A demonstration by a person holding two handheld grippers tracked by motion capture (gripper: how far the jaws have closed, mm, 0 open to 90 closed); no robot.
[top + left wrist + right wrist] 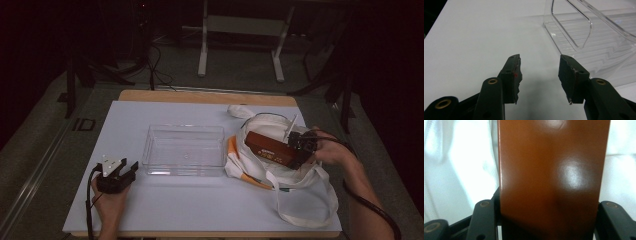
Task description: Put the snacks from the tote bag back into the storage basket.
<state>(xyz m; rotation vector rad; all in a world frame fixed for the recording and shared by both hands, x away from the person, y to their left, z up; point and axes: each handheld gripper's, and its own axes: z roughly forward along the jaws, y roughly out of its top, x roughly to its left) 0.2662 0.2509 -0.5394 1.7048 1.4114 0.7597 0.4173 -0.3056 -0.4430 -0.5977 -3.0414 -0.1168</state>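
- While my right gripper [298, 145] clamps it by its right end, the brown box [271, 148] hangs over the white tote bag [280, 170] on the right side of the table, its long side running left and slightly far to near.
- Seen along my right jaws, the brown box [551, 177] sits between them, glossy side up, with a pad pressed against each long edge.
- Under the box, the bag lies slumped with its mouth toward the far side; its handles loop out toward the near edge, and an orange trim [232, 147] shows at its left.
- Just left of the bag stands a clear plastic bin [184, 150], upright near the middle of the table.
- Left of and nearer than the bin, my left gripper [117, 175] rests in my left hand [107, 202] on the white table cover [165, 205], well apart from the box.
- My left gripper [539, 75] has its jaws spread wide with nothing between them, pointing past the bin's near left corner [564, 37].
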